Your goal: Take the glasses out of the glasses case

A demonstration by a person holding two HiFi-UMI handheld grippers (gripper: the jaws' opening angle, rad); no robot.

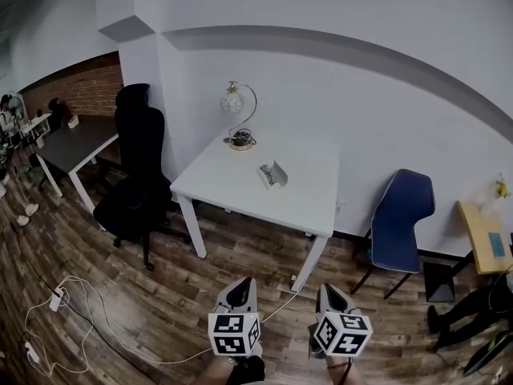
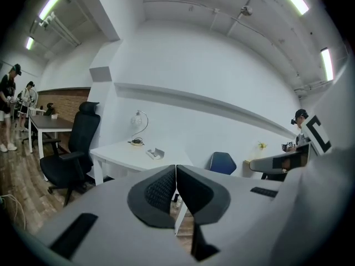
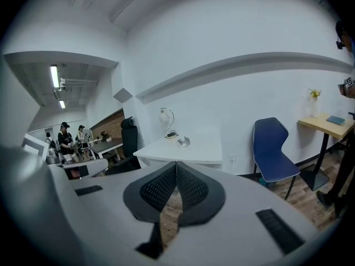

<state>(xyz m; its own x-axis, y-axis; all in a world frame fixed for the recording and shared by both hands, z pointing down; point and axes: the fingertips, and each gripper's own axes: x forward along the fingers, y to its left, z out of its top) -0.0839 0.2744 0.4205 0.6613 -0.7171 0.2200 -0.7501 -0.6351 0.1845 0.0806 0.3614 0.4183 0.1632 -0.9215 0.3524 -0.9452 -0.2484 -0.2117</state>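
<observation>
My left claw [image 1: 242, 285] and right claw [image 1: 329, 291] are pressed together and empty, well apart from the table [image 1: 309, 187] where the case [image 1: 273, 174] lies. If I reach it without spreading them, I may push the case off.

The glasses case [image 1: 272, 174] on the bench [image 1: 313, 199] was too small to show whether glasses lay inside, and the head view's lower edge cut off the left hand [image 1: 245, 370] and right hand [image 1: 338, 369]

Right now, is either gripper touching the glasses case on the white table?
Apart. Head view: left gripper and right gripper hang over the floor, well short of the table bearing the glasses case.
</observation>
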